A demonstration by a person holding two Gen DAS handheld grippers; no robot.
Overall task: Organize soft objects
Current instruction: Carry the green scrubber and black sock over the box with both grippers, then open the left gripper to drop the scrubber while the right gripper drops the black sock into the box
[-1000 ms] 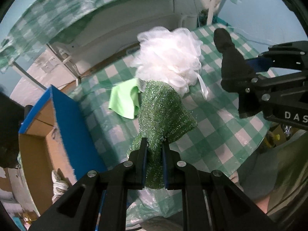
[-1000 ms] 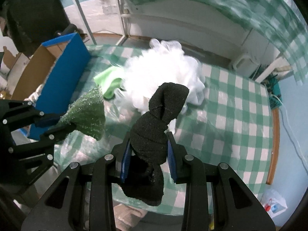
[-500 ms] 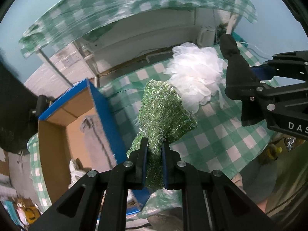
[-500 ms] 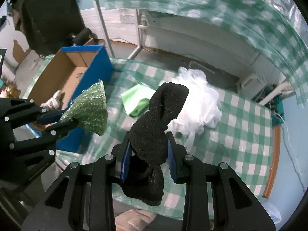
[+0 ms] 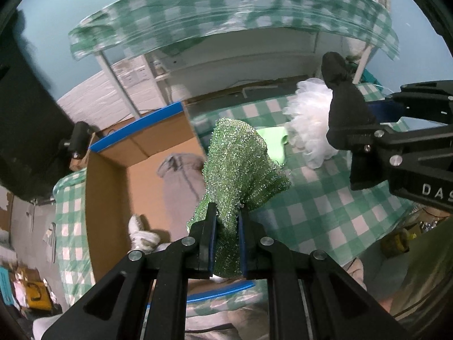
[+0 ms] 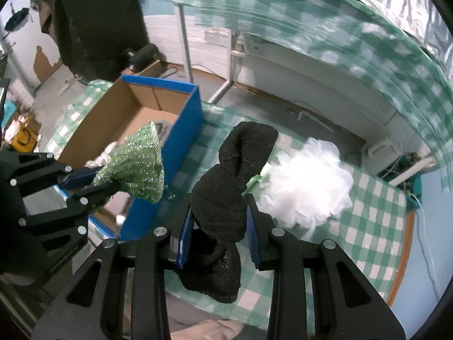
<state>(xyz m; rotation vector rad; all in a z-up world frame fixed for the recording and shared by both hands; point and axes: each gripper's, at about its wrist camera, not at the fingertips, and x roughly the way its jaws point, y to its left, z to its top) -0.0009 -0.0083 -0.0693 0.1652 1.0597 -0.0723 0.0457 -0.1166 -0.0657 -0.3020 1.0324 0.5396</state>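
- While you swung both tools leftward over the last second, the blue-sided cardboard box came under the left gripper, which pinches the sparkly green scrubber above the box's right wall.
- Your right gripper stays clamped on the knotted black sock, near the box.
- Left on the checked table: the white mesh pouf and a light green cloth.
- Judging by this, the drop comes next.

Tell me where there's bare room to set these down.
Inside the cardboard box, the far floor by the back wall is bare; its near end holds a grey cloth and white items. The checkered tablecloth right of the white bath pouf is open.
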